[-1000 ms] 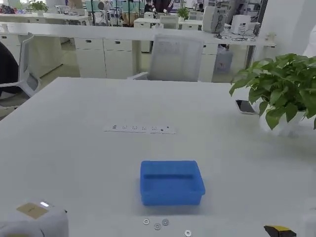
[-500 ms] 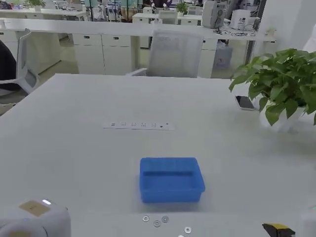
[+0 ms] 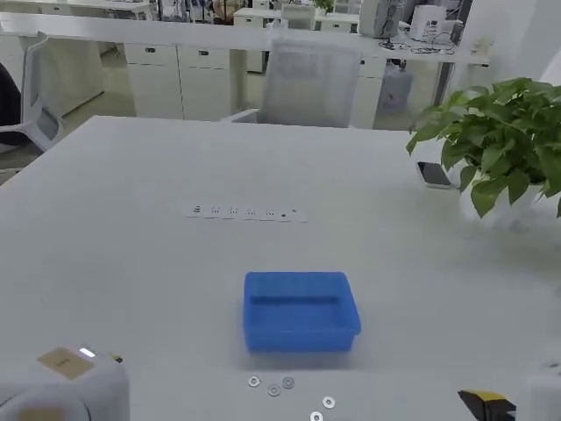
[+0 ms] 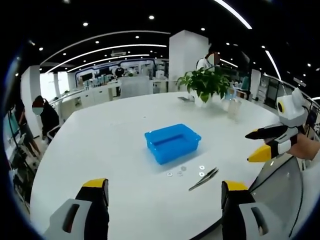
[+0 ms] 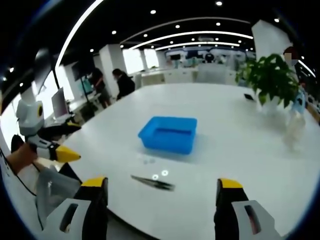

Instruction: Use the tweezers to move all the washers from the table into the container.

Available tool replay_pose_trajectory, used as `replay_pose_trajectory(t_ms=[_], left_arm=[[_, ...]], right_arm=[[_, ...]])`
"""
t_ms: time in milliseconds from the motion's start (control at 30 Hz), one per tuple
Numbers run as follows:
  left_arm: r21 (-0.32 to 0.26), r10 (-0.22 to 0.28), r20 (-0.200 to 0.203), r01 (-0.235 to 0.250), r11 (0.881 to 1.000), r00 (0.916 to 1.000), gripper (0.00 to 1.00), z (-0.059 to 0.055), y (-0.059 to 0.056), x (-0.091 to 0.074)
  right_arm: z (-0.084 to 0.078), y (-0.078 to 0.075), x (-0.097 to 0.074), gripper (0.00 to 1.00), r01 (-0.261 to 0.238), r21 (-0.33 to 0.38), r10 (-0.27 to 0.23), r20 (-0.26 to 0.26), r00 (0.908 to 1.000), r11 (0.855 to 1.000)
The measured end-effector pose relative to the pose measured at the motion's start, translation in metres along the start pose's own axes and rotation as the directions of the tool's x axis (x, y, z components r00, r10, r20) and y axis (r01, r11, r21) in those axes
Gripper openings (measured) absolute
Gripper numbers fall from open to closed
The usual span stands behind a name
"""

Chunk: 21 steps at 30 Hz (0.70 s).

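- Several small metal washers (image 3: 273, 390) are lying loose on the white bench (image 3: 131, 263), low in the head view's centre, just in front of the container.
- The tweezers (image 4: 203, 179) are lying flat on the bench just beside the washers, at lower centre right in the left gripper view and at lower centre in the right gripper view (image 5: 152, 183). Nothing is touching them.
- The blue container (image 3: 301, 311), open-topped, is sitting right behind the washers, in mid frame. No washer is showing inside it, so the task looks to be at its start.
- The left tongs (image 4: 164, 185) are spread wide and grasping nothing, hanging back at the bench's near edge.
- The right tongs (image 5: 162, 182) are likewise released and empty, and are looking toward the tweezers.
- The step in hand seems to be picking up the tweezers. Doing it well probably means coming in low and closing across both tweezer arms, so a squeeze pinches the tips together.
- The tweezers are thin and flat, so they may slide away; a slow closing should help.
- A potted plant (image 3: 500, 149) is standing at the head view's upper right, well apart.
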<state>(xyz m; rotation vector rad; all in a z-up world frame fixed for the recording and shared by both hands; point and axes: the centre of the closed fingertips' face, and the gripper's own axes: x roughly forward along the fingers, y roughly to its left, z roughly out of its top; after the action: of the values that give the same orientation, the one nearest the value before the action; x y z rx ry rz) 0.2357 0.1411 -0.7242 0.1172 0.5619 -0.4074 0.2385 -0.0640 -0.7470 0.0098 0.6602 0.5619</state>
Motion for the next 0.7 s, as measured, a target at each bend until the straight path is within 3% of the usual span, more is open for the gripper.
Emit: replay_pose_trajectory(t_ms=[133, 367, 700], left_arm=[[-0.013, -0.010, 0.009, 0.010, 1.000, 0.9999, 0.97, 0.001, -0.002, 0.003], [-0.004, -0.034, -0.024, 0.034, 0.999, 0.9991, 0.96, -0.007, -0.005, 0.012], [-0.014, -0.077, -0.046, 0.076, 0.997, 0.9960, 0.89, -0.008, -0.007, 0.028]], right_arm=[[-0.002, -0.001, 0.002, 0.88, -0.001, 0.006, 0.001, -0.007, 1.0000, 1.000], [-0.001, -0.004, 0.006, 0.87, 0.007, 0.005, -0.007, -0.006, 1.0000, 1.000], [0.000, -0.002, 0.015, 0.87, -0.012, -0.003, 0.012, -0.019, 0.9998, 1.000]])
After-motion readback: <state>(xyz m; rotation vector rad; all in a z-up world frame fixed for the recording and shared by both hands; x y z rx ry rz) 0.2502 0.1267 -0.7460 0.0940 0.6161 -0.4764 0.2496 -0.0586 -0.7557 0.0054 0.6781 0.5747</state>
